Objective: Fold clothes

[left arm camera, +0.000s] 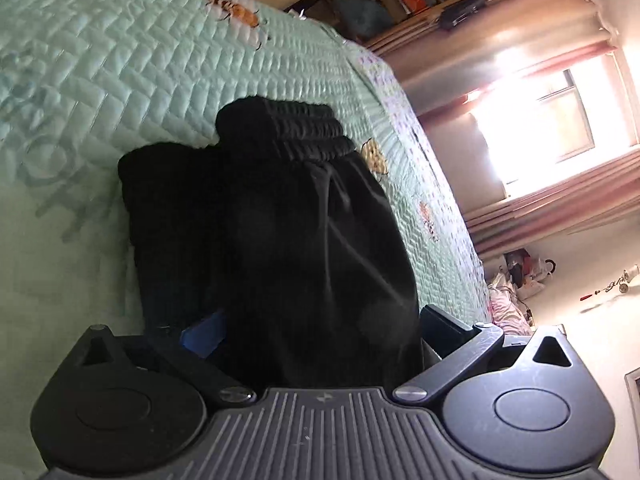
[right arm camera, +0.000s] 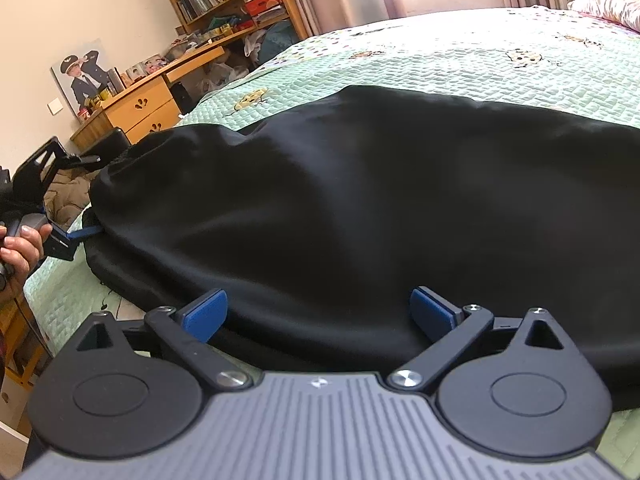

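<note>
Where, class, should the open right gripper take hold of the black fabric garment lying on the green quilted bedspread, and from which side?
Grip the black garment at its near folded edge, coming in low from the bed's near side. That thick hem already lies between the right gripper's spread blue pads, over the green quilted bedspread.

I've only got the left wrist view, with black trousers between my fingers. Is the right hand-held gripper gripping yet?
Observer: No. The right hand-held gripper is open at the near edge of the black trousers.
Operator: How does the cloth lie?
Observer: It stretches long across the green quilted bedspread, running off to the right.
Operator: And my gripper from outside?
Observer: The left hand-held gripper has one blue finger tucked under the fabric's left end.
</note>
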Demonstrator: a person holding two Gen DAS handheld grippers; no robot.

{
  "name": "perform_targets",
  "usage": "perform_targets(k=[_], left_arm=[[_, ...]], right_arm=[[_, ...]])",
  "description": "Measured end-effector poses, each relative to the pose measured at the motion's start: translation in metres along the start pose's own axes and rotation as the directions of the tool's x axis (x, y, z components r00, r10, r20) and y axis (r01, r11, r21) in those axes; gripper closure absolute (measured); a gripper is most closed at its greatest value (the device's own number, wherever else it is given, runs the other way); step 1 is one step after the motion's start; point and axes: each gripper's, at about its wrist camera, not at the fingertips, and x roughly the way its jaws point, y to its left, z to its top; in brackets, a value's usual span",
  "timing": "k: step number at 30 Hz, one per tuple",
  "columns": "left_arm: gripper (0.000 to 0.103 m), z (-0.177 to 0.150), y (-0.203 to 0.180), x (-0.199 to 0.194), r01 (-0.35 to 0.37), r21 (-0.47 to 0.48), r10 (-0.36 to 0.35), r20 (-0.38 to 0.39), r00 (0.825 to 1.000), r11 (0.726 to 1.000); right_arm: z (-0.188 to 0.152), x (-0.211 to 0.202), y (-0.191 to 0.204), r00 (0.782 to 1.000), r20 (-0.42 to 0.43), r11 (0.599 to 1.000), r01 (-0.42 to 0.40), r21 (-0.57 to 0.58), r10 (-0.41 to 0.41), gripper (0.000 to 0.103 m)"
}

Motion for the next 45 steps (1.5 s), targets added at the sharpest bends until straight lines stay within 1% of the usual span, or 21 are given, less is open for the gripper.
perform_targets(k=[5, 10, 12, 14, 16, 18, 19, 20, 21, 22, 24, 26, 30, 34, 36, 38, 41, 42, 43, 44, 45], left_arm=[[0.001, 0.016, -0.002, 0.009, 0.034, 0.011, -0.034, 0.031, 0.999, 0.999], [0.001, 0.024, -0.010, 0.022, 0.001, 0.067, -0.004, 0.052, 0.999, 0.998], [0.001, 0.024, -0.010, 0.028, -0.023, 0.088, 0.019, 0.047, 0.999, 0.996], [0.003, 0.023, -0.017, 0.027, -0.012, 0.135, 0.004, 0.057, 0.998, 0.991], [0.013, 0.023, -0.028, 0.024, 0.001, 0.183, -0.013, 0.069, 0.998, 0.983], [0.039, 0.025, -0.045, 0.022, -0.014, 0.252, 0.000, 0.057, 0.998, 0.968], [0.046, 0.029, -0.056, 0.021, -0.019, 0.287, 0.005, 0.048, 0.999, 0.958], [0.058, 0.032, -0.066, 0.020, -0.023, 0.322, 0.010, 0.040, 0.999, 0.946], [0.064, 0.036, -0.077, 0.022, -0.018, 0.342, 0.011, 0.022, 1.000, 0.940], [0.066, 0.040, -0.087, 0.024, -0.012, 0.361, 0.012, 0.003, 1.000, 0.933], [0.079, 0.047, -0.108, 0.028, -0.004, 0.393, 0.019, -0.035, 0.999, 0.920], [0.085, 0.051, -0.125, 0.031, 0.004, 0.415, 0.025, -0.063, 0.998, 0.910], [0.088, 0.054, -0.147, 0.045, -0.006, 0.460, 0.054, -0.091, 0.994, 0.888], [0.089, 0.065, -0.152, 0.062, -0.001, 0.438, 0.059, -0.118, 0.991, 0.899], [0.089, 0.068, -0.157, 0.062, 0.008, 0.423, 0.053, -0.134, 0.990, 0.906], [0.089, 0.071, -0.159, 0.064, 0.025, 0.404, 0.042, -0.154, 0.987, 0.915], [0.089, 0.075, -0.157, 0.063, 0.041, 0.349, 0.027, -0.186, 0.982, 0.936], [0.089, 0.077, -0.154, 0.064, 0.047, 0.330, 0.021, -0.199, 0.980, 0.943], [0.089, 0.078, -0.152, 0.064, 0.049, 0.321, 0.018, -0.202, 0.979, 0.946], [0.089, 0.078, -0.150, 0.063, 0.050, 0.312, 0.015, -0.205, 0.979, 0.949], [0.089, 0.079, -0.146, 0.062, 0.054, 0.301, 0.011, -0.210, 0.978, 0.952]], right_arm=[[-0.001, 0.000, 0.002, 1.000, 0.005, 1.000, 0.009, -0.016, -0.008, 0.004], [-0.003, -0.001, 0.003, 1.000, 0.007, 1.000, 0.013, -0.018, -0.013, 0.004], [-0.004, 0.000, 0.007, 1.000, 0.006, 0.999, 0.025, -0.045, -0.024, 0.004], [-0.006, 0.001, 0.014, 0.999, 0.001, 0.993, 0.049, -0.111, -0.049, 0.004], [-0.002, -0.002, 0.025, 0.998, 0.031, 0.982, 0.065, -0.176, -0.060, 0.004], [0.002, -0.005, 0.036, 0.996, 0.061, 0.968, 0.083, -0.239, -0.070, 0.004], [0.003, -0.007, 0.041, 0.994, 0.077, 0.959, 0.092, -0.269, -0.074, 0.004], [0.005, -0.009, 0.047, 0.993, 0.092, 0.949, 0.102, -0.300, -0.077, 0.004], [0.007, -0.010, 0.052, 0.991, 0.108, 0.937, 0.112, -0.330, -0.080, 0.005], [0.009, -0.012, 0.057, 0.989, 0.124, 0.925, 0.122, -0.359, -0.082, 0.005], [0.013, -0.015, 0.068, 0.984, 0.155, 0.898, 0.144, -0.416, -0.086, 0.005], [0.017, -0.018, 0.079, 0.979, 0.186, 0.866, 0.165, -0.471, -0.086, 0.005], [0.030, 0.010, 0.119, 0.983, 0.182, 0.794, 0.124, -0.596, -0.018, 0.004], [0.044, 0.039, 0.159, 0.985, 0.168, 0.703, 0.086, -0.706, 0.049, 0.005], [0.055, 0.061, 0.177, 0.986, 0.157, 0.702, 0.074, -0.708, 0.054, 0.005], [0.062, 0.080, 0.196, 0.982, 0.183, 0.693, 0.096, -0.715, 0.053, 0.005], [0.058, 0.102, 0.219, 0.974, 0.222, 0.620, 0.146, -0.771, 0.047, 0.006], [0.055, 0.111, 0.221, 0.974, 0.224, 0.594, 0.162, -0.788, 0.031, 0.007], [0.053, 0.119, 0.221, 0.976, 0.216, 0.573, 0.167, -0.802, 0.018, 0.020], [0.052, 0.125, 0.218, 0.981, 0.194, 0.559, 0.157, -0.814, 0.007, 0.045], [0.052, 0.132, 0.216, 0.985, 0.172, 0.545, 0.147, -0.825, -0.004, 0.057]])
